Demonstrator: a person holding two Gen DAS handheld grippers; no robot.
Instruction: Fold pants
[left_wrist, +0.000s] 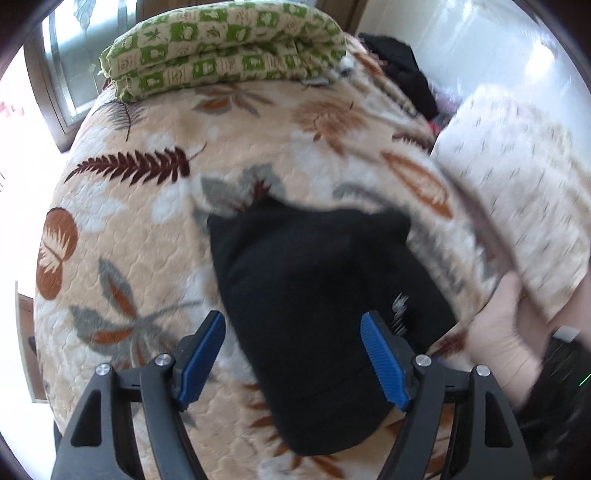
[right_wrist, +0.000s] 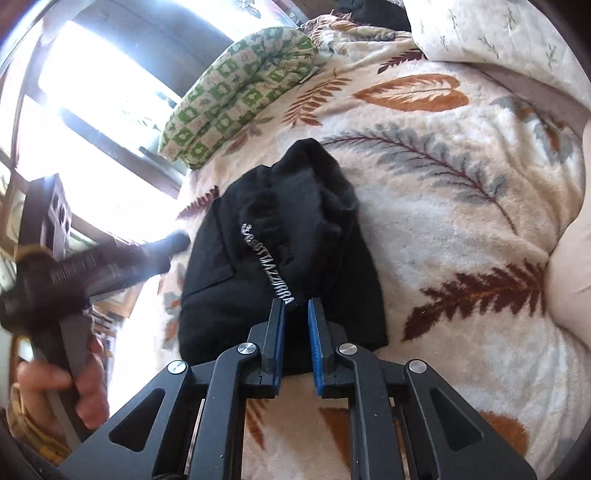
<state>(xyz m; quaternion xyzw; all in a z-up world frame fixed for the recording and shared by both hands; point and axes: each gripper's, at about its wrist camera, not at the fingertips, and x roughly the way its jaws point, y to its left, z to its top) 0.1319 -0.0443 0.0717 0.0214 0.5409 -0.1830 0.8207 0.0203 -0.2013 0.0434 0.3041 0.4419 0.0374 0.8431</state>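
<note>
On the bed (left_wrist: 122, 236), right in front of us, lie the black pants (left_wrist: 306, 291). They are already bunched into a short, thick bundle on the leaf blanket. The bundle is longer than it is wide, and its long way runs away from us, toward the green checked pillow (left_wrist: 221, 48) at the far side of the bed.

Our left tool (left_wrist: 293, 356) hangs just above the near end of the pants. Its blue fingers (left_wrist: 201, 363) stand wide apart and hold nothing. One finger is over the blanket on the left edge of the bundle, and the other is over the black cloth.

Our right tool (right_wrist: 296, 336) is also at the near end of the pants (right_wrist: 280, 236). Its jaws are almost together, with a thin gap between them. We cannot tell if a bit of cloth is pinched there; it looks like nothing is. The white letters (right_wrist: 267, 260) on the pants run from this tool up along the bundle.

Both tools sit at the same near end, so neither one is much closer. We think the next fold goes along the long way, near end up toward the pillow. The left tool is ready to grab, since it is open. A pale quilt (left_wrist: 517, 192) lies to the right, apart from the pants.
</note>
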